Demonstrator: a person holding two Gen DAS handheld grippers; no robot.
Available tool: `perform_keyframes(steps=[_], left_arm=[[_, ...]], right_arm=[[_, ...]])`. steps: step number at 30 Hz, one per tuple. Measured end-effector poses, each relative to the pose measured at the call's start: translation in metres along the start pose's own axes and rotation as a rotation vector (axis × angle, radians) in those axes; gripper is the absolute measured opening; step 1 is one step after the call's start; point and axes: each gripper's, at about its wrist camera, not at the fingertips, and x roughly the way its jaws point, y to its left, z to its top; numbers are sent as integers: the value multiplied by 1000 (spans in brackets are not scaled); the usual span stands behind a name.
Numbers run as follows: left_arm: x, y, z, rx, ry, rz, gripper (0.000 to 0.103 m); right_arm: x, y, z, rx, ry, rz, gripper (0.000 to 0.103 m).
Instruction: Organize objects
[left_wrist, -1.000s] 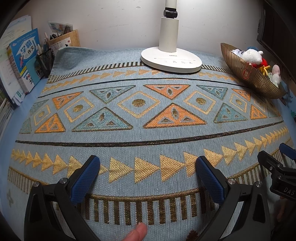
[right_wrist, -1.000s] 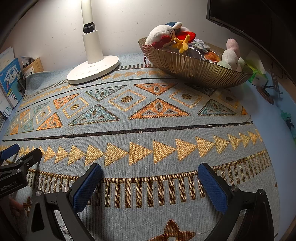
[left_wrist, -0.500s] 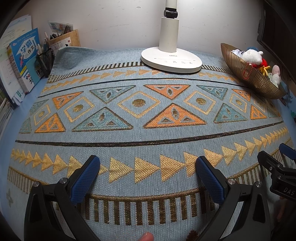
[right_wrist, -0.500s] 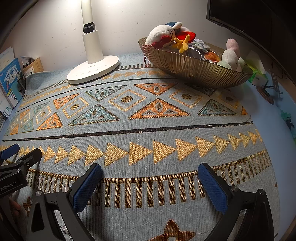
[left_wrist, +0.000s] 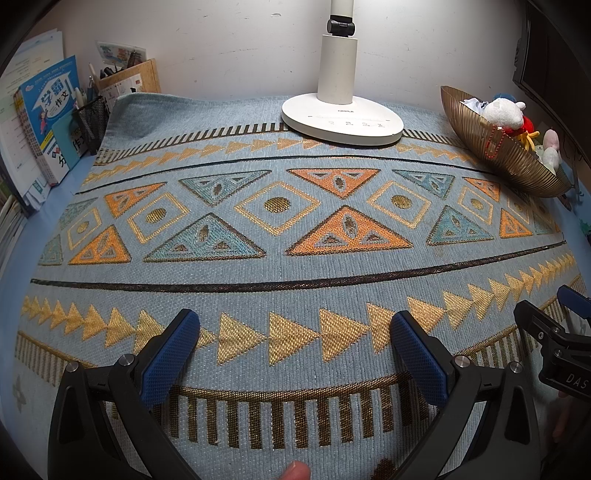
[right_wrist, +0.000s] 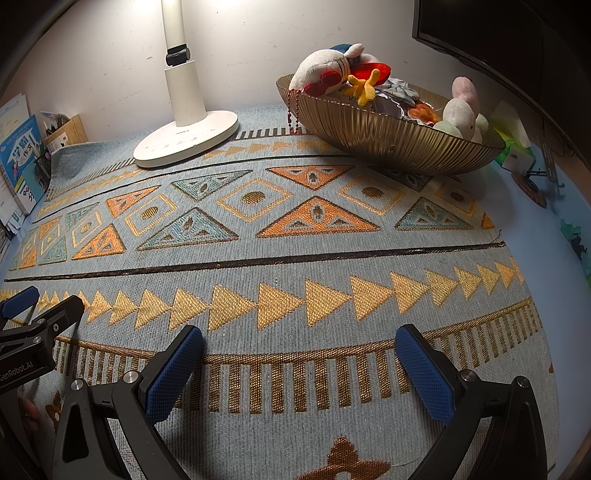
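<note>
**Q:** So, where's the stuff to organize? Mat looks bare to me.

**A:** Pretty much all of it sits in the bowl, upper right of the right wrist view. White plush at the bowl's left end, a pale pink one toward the right, some crumpled bits between. A red bead chain hangs over the rim.

**Q:** Grippers doing anything?

**A:** Nope. Left gripper and right gripper are both spread wide over the mat, nothing between the pads.

**Q:** How would the toys handle?

**A:** My guess: light, soft, squishy, not slippery. Pinch the body where it's fattest, not a limb. The chain is the fiddly one, it'd slither and snag. The bowl looks like thin ribbed metal, stiff, and could rock if bumped.

**Q:** And the room?

**A:** Woven mat on a blue desk against a white wall, so decent grip underfoot. Lamp at top centre, books and a pen holder upper left in the left wrist view, dark monitor upper right.
</note>
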Motion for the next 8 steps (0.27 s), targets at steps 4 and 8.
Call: perform_keyframes(steps=[4, 8], left_arm=[[0, 1, 0, -2, 0, -1, 103], [1, -1, 1, -6, 0, 1, 103]], right_arm=[[0, 0, 0, 0, 0, 0, 103], [0, 0, 0, 0, 0, 0, 103]])
